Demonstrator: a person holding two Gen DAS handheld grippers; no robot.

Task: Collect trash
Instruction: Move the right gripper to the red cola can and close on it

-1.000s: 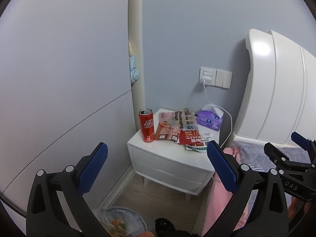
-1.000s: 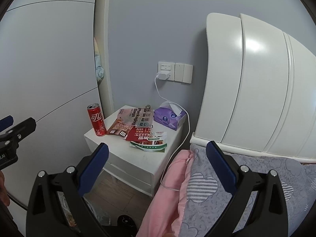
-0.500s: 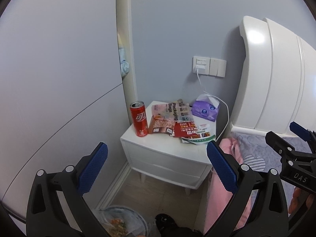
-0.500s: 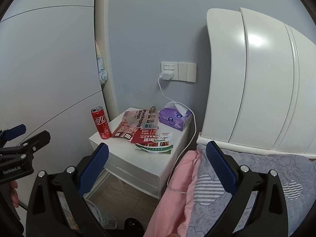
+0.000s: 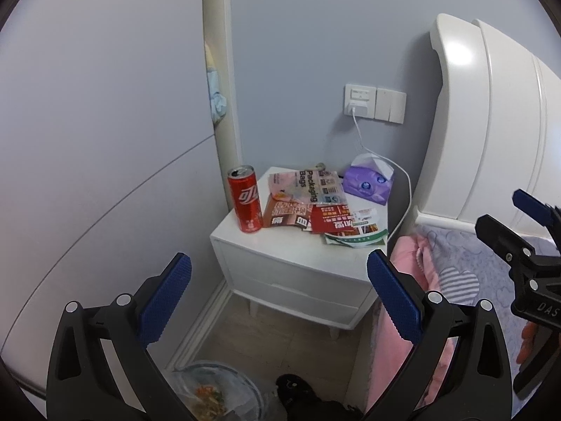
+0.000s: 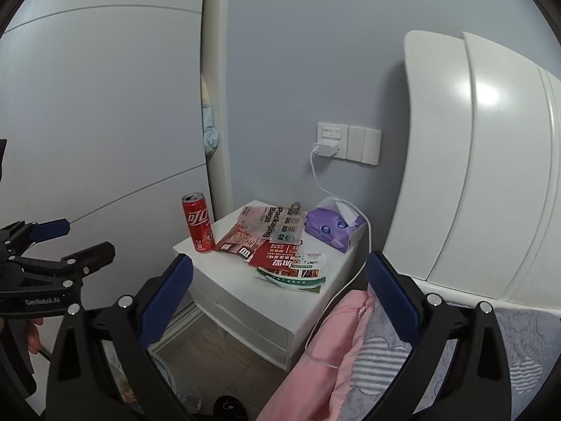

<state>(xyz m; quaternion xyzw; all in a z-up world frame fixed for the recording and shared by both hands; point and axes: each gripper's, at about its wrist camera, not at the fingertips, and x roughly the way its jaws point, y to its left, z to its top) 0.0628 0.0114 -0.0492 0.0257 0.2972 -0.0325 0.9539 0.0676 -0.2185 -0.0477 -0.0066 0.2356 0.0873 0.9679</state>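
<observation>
Looking along our left gripper (image 5: 278, 277), whose fingers stand wide open and empty, we see the red can (image 5: 245, 203) upright at the left edge of the white bench (image 5: 280, 249), above the gap and slightly left. The wrappers (image 5: 315, 207) lie flat beside it. Our right gripper (image 6: 278, 280) is also spread and empty; it is aimed more at the wrappers, both well apart from the bench.

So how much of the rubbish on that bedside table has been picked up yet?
Some rubbish already lies in the lined bin on the floor. Nothing is in hand: left gripper and right gripper are open and empty. The red can and wrappers remain on the nightstand.
</observation>
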